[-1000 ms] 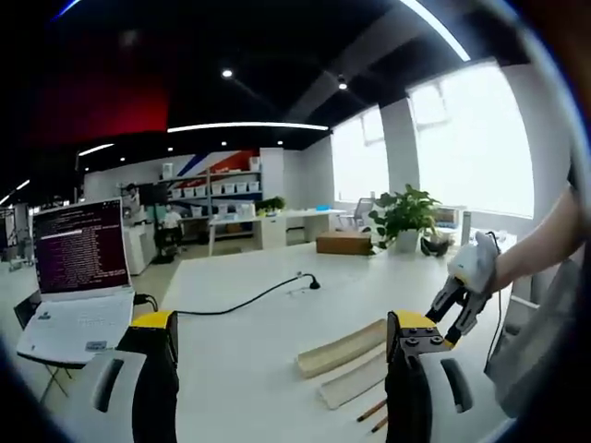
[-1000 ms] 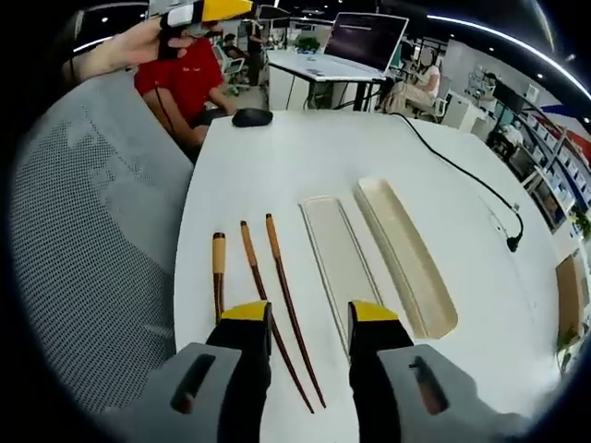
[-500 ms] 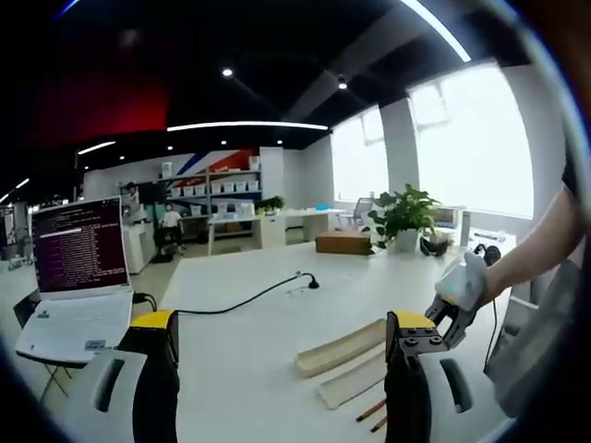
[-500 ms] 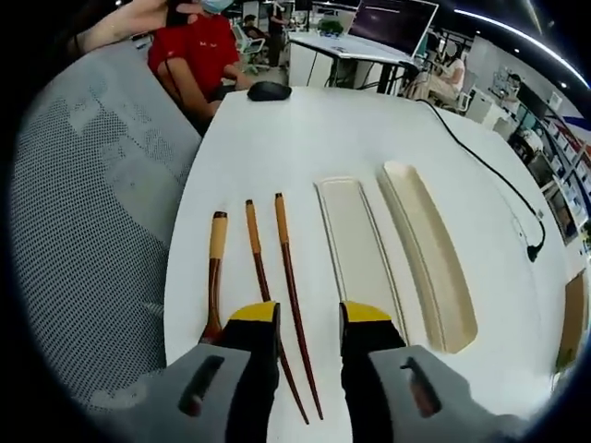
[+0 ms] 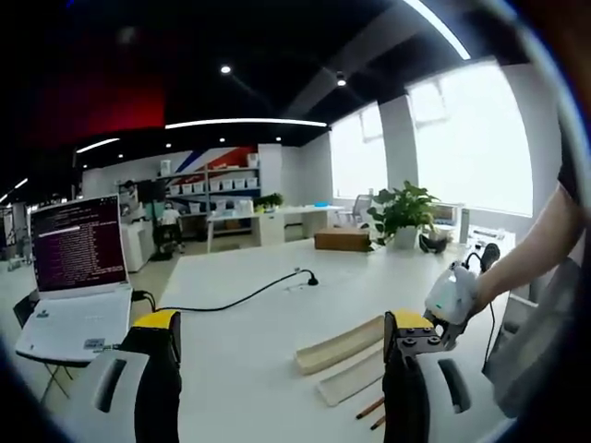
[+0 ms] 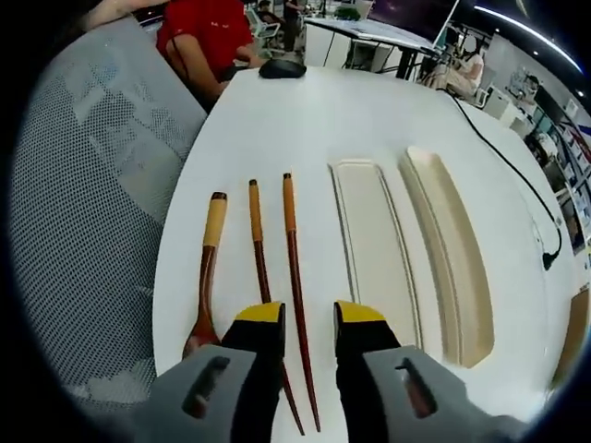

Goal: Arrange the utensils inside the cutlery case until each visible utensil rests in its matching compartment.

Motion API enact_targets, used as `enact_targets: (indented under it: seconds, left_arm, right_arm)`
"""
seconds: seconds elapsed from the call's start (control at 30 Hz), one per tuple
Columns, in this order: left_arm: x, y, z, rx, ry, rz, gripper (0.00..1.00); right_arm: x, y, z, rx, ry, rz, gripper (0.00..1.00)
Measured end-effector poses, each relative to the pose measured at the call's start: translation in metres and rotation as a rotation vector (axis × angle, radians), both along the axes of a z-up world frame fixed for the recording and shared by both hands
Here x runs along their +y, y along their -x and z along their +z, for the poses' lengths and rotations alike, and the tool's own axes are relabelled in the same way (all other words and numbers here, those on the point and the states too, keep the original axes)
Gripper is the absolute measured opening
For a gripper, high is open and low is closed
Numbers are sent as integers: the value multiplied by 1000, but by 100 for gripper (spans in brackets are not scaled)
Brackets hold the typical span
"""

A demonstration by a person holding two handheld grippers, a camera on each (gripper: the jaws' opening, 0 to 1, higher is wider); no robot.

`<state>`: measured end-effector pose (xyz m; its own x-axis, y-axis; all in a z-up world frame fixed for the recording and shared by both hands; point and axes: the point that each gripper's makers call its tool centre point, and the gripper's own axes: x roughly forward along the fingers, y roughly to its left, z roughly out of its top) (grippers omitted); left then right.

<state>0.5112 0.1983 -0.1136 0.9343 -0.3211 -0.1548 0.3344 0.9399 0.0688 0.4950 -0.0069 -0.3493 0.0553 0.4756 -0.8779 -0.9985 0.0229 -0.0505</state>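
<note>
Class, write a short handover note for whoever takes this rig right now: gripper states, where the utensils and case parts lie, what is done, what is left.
Right hand-held gripper: open, empty, low over the right chopstick.
Left hand-held gripper: open, empty, held above the table.
Wooden spoon and left chopstick lie beside it on the table, left of the flat lid and the deeper case tray.
Done: nothing is in the case.
Left: place all three utensils.

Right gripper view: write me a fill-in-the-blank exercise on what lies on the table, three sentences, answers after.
1. The number of chopsticks lying beside the wooden spoon is ____.
2. The two halves of the cutlery case hold ____ utensils so far.
3. The right gripper hovers with its jaws ____, one on each side of a chopstick.

Missing words: two; no; open
</note>
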Motion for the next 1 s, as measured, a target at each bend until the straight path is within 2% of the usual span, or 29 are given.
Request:
enact_targets:
  seconds: [0.2,0.5,0.63,0.73,1.0]
  left_arm:
    - [1,0,0,1,-2,3,93]
    - [0,-1,0,0,-7,2,92]
    - [0,-1,0,2,-9,2,92]
    - [0,-1,0,0,-10,2,92]
    - [-1,-1,0,2,-9,-2,92]
  right_arm:
    - [3,5,-5,5,34,55,16]
    - [5,5,-10,7,57,76,13]
    - [9,6,-10,13,52,74,11]
    - [11,10,-11,36,55,78,6]
    - [12,8,-11,58,59,59,5]
